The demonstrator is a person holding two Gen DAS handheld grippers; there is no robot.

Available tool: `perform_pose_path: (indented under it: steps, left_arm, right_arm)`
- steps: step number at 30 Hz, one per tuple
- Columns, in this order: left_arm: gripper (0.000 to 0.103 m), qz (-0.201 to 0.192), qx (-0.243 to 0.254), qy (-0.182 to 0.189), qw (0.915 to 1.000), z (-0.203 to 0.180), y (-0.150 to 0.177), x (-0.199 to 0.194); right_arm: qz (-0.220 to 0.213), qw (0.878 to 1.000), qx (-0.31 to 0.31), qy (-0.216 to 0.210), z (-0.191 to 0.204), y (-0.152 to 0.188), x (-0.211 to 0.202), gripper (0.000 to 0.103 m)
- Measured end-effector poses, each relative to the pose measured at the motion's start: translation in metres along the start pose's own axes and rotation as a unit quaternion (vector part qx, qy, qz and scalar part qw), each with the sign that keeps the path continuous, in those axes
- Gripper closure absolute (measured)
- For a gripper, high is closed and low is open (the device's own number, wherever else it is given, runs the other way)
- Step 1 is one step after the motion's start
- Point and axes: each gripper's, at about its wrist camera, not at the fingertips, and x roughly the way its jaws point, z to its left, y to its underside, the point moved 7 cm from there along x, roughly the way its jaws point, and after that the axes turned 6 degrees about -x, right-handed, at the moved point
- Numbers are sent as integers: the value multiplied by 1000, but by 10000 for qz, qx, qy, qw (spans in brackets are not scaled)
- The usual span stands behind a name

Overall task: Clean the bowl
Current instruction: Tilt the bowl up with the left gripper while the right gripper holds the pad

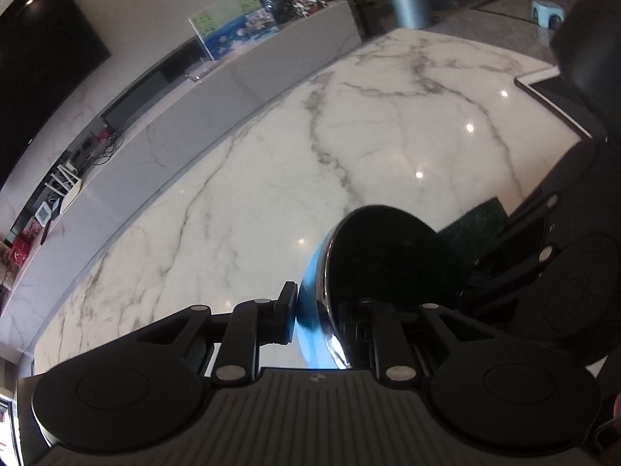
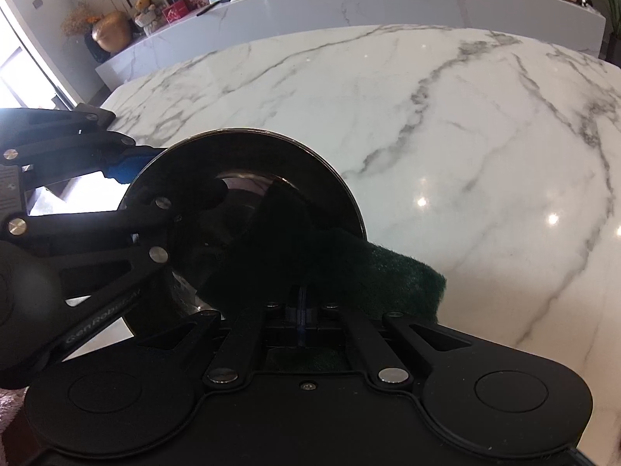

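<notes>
One bowl (image 2: 240,209), one green scouring pad (image 2: 392,275), two hand-held grippers. Bowl: blue outside, dark glossy inside, held tilted on its edge above the white marble surface (image 2: 446,116), mouth facing the right hand-held gripper (image 2: 302,306). No long axis, round rim. Left hand-held gripper (image 1: 330,310) straddles the rim, one finger against the blue outer wall, the other inside; whether the pads press the wall I cannot tell. Right hand-held gripper closed on the pad, which lies across the bowl's near rim and reaches into the dark interior. Left wrist view alone shows the blue outer wall (image 1: 310,303). Right wrist view alone shows the full round mouth and the pinch on the pad. Bowl sits nearer the surface's near edge.
</notes>
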Motion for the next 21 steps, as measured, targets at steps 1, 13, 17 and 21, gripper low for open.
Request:
perform_pose_path:
  steps: [1, 13, 17, 21]
  left_arm:
    - [85, 60, 33, 31, 10000, 0, 3, 2]
    - [83, 364, 212, -14, 9991, 3, 9, 4]
    - [83, 220, -57, 32, 9997, 5, 10, 6]
    - [84, 266, -404, 163, 9987, 14, 10, 6]
  right_arm:
    - [10, 10000, -7, -16, 0, 0, 0, 103]
    - [87, 9997, -136, -185, 5, -2, 3, 103]
    - [106, 9996, -109, -253, 4, -1, 3, 103]
    - [119, 9995, -69, -286, 3, -4, 4, 103]
